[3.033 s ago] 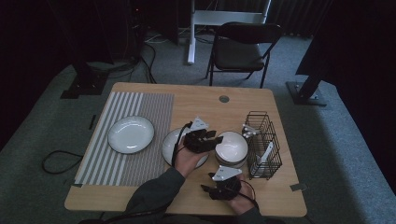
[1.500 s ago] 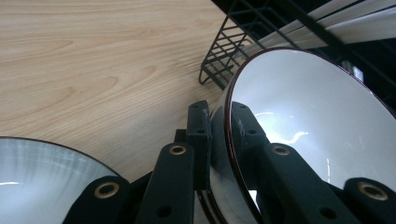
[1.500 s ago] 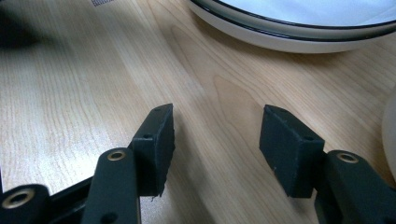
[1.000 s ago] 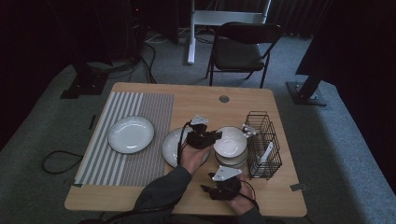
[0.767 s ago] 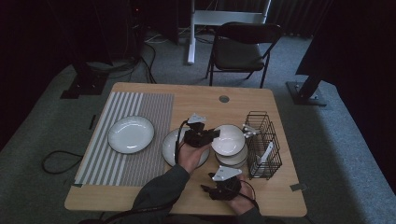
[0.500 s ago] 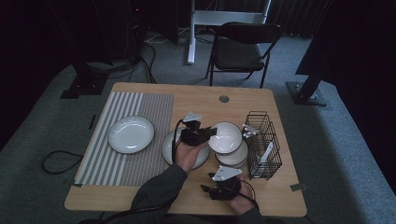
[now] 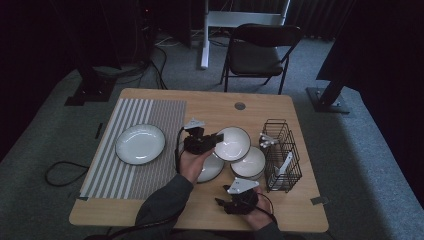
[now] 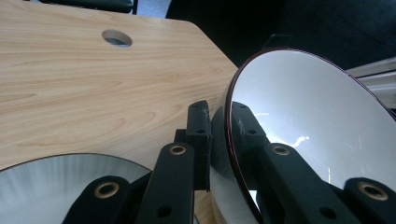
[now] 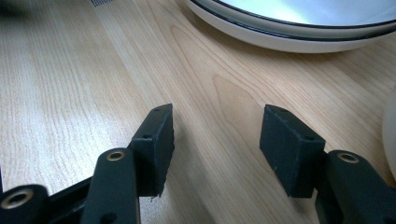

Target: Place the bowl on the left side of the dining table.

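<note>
The left gripper (image 7: pixel 212 141) was clamped on the rim of a white bowl (image 7: pixel 233 143), one jaw inside the rim and one outside. In the left gripper view the bowl (image 8: pixel 308 126) stood tilted on edge to the right of the outer jaw, its dark rim line running between the two pads. The bowl was held above the wooden table (image 7: pixel 215 102), with a second bowl (image 7: pixel 248 163) just below and beyond it, and a white plate (image 7: pixel 210 168) directly beneath the gripper. A black wire basket (image 7: pixel 281 155) stood farther out past the bowls.

The right gripper (image 7: pixel 241 199) rested low over the table near the person's edge, jaws apart and gripping nothing. In the right gripper view, bare wood lay between its jaws (image 9: pixel 215 135), and the plate rim (image 9: pixel 289 35) lay ahead of them.
</note>
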Demonstrator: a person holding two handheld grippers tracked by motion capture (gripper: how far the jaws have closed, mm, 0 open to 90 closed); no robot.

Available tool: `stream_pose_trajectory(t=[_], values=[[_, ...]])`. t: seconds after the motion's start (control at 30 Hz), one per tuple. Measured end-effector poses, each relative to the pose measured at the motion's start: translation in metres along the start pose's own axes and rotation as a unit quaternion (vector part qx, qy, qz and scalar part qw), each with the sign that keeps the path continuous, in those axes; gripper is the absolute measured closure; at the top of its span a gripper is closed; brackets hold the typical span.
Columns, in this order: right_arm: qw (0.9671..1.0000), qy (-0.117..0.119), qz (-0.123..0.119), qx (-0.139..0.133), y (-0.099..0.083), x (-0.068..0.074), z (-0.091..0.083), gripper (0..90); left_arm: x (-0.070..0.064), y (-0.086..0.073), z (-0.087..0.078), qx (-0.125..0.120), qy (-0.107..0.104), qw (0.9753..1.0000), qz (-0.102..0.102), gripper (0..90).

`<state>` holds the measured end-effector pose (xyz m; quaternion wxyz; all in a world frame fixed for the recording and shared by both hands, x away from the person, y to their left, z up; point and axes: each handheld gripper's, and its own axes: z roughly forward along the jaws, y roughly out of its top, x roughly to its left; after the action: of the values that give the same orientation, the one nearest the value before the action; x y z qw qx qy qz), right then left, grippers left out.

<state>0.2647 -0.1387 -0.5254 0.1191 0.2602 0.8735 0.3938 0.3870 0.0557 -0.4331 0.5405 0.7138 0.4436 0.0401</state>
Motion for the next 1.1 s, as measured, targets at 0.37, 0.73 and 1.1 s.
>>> stream_pose_trajectory(t=[0.37,0.73,1.1], values=[[1.0000,0.000,0.000,-0.001,0.000,0.000,0.000,43.8,0.019,-0.003,-0.012,-0.008,0.008,0.9998,-0.014,80.9],[1.0000,0.000,0.000,-0.001,0.000,0.000,0.000,43.7,0.033,-0.008,-0.024,-0.012,0.019,0.9995,-0.022,80.9],[1.0000,0.000,0.001,0.000,0.000,0.000,0.000,43.7,0.049,-0.012,-0.036,-0.020,0.032,0.9986,-0.036,80.9]])
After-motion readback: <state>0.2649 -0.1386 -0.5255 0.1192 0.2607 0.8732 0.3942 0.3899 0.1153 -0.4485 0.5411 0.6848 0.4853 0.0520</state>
